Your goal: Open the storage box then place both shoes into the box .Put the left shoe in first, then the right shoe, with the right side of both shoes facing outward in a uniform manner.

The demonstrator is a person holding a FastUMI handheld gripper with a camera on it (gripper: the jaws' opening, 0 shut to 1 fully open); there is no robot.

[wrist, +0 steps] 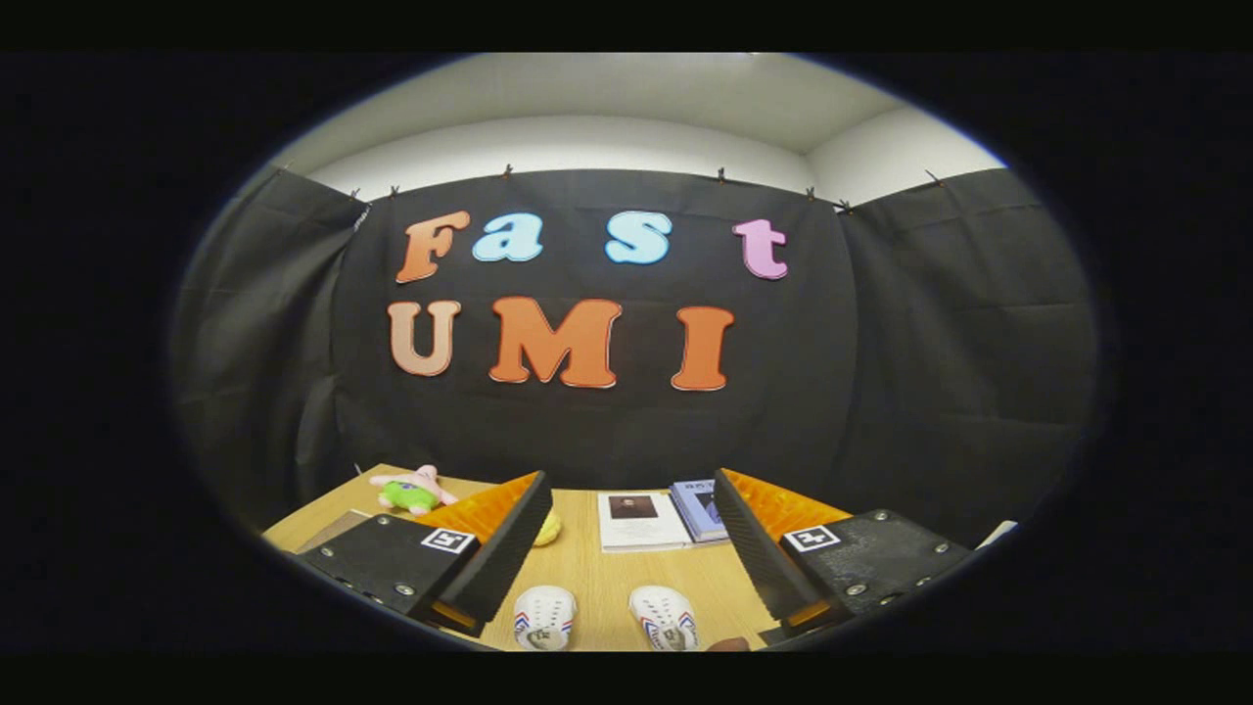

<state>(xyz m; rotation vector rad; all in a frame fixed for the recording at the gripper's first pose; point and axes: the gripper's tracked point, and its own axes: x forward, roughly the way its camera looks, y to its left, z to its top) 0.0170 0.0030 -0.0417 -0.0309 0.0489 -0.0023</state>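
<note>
Two small white shoes with red and blue stripes lie side by side on the wooden table, toes pointing away from me: the left one [544,617] and the right one [665,617]. They sit low between my gripper's [631,509] two fingers, close below it. The gripper is open, its fingers spread wide with nothing between them, held well above the table. Only the front parts of the shoes show.
A pink and green plush toy [413,490] lies at the table's far left corner. A yellow object [548,529] peeks out behind the left finger. A white booklet [641,519] and a blue book [699,509] lie beyond the shoes near the wall.
</note>
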